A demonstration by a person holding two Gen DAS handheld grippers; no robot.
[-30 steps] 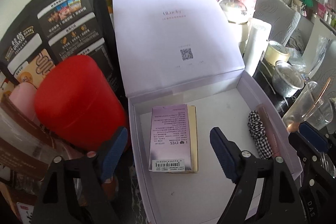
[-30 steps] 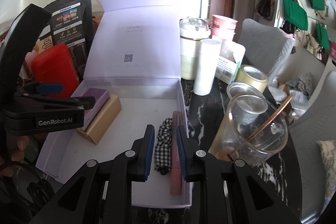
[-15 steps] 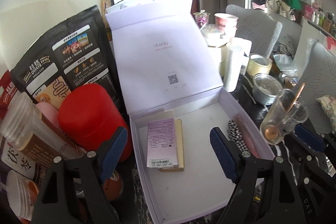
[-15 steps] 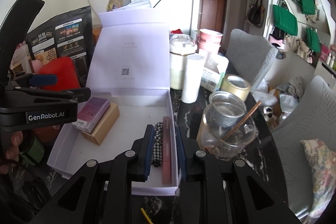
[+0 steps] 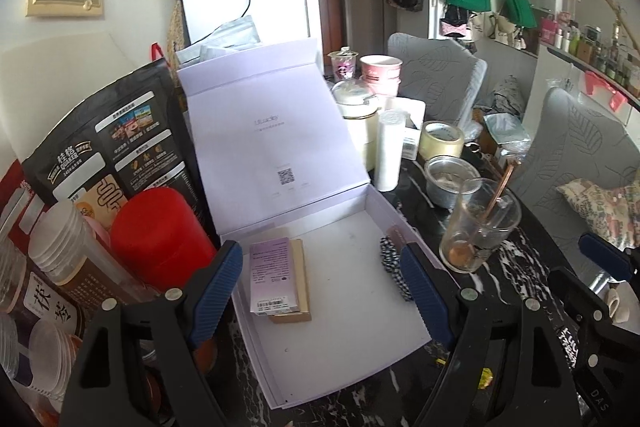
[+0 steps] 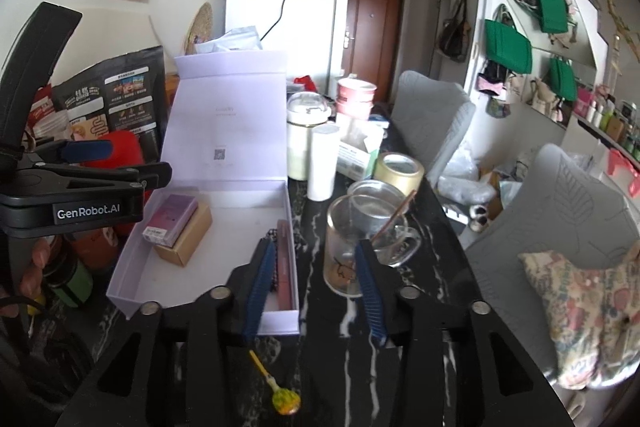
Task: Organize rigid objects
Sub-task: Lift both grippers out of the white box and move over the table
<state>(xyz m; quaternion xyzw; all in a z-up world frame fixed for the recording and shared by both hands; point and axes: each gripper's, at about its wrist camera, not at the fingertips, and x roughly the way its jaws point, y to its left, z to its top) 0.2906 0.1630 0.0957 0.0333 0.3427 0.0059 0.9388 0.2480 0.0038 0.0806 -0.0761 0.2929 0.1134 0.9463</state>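
Tongs in both hands hang above the dark marbled table [image 6: 436,307] with nothing between their blue pads. The left gripper [image 5: 322,285] stands wide, its fingers spread over the near half of the open white box [image 5: 332,383]; the pads touch nothing, and the box floor shows in the gap between them. The right gripper [image 6: 316,291] has just been opening and now stands at a moderate gap, empty, its left finger in front of the box's right wall and its right finger in front of the glass mug [image 6: 352,247]; whether either pad touches these cannot be told from the wrist view, though both look to be above them. Inside the box, a purple carton [image 5: 274,273] lies on top of a tan carton [image 5: 302,283] near the left wall. Along the right wall lie a black-and-white checked scrunchie [image 5: 390,259] and a slim pink stick [image 6: 284,259] side by side. The box lid [image 5: 272,131] stands upright at the back. A red canister [image 5: 160,237] sits just left of the box, a black oat bag [image 5: 108,147] behind it. On the table just in front of the box lies a yellow lollipop [image 6: 285,399]. A roll of tape [image 6: 399,169] stands beyond the mug.
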